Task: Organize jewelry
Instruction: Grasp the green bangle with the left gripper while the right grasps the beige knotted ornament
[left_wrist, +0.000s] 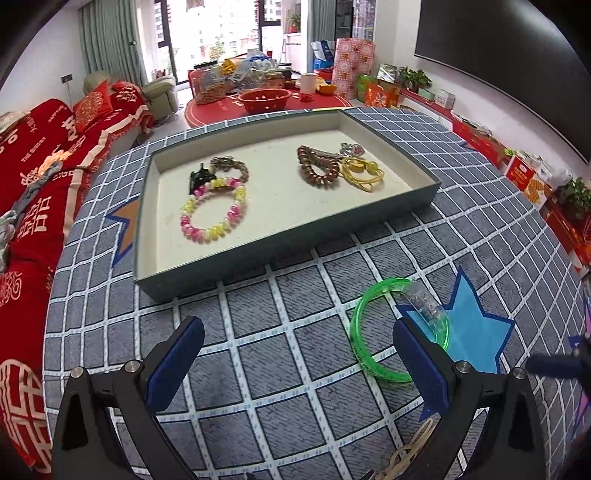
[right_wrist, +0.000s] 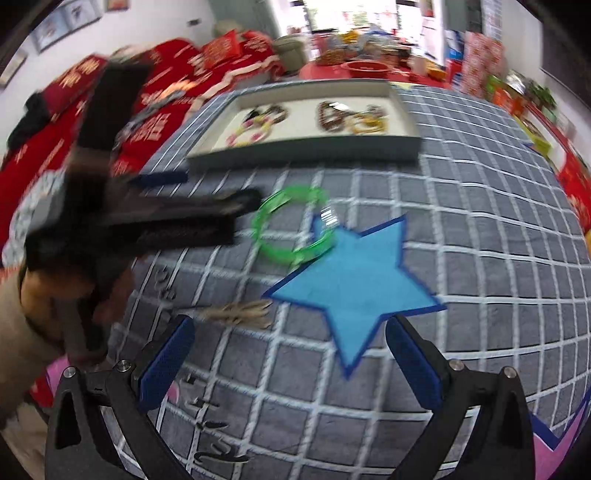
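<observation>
While we hold both grippers low over it, the bench (left_wrist: 258, 369) under its grey checked cloth fills the near half of each view. On its far side sits the tray (left_wrist: 236, 254), a shallow grey box with a pale floor. A blue star (left_wrist: 476, 328) is sewn into the cloth at near right.

Our left gripper (left_wrist: 299, 365) is spread wide and holds nothing; its right finger stands just beside the bangle. Our right gripper (right_wrist: 290, 363) is likewise spread and empty, hovering over the near point of the star (right_wrist: 354, 280). From the right wrist we see the left gripper (right_wrist: 207, 206) as a dark blur at left, its tips close to the bangle (right_wrist: 291, 229).

The green bangle (left_wrist: 369, 354) lies flat on the cloth, near of the tray and outside it, its clear clasp end overlapping the star's left edge.

Inside the tray, a pink-and-yellow bracelet (left_wrist: 214, 210) lies at left, with a bronze bracelet (left_wrist: 231, 166) and a black clip (left_wrist: 201, 177) just beyond it. At right lie a brown coil (left_wrist: 317, 166), a yellow band (left_wrist: 362, 171) and a silver charm (left_wrist: 352, 149), bunched together.

A tan piece (right_wrist: 240, 312) rests on the cloth nearest us; blur hides what it is.
</observation>
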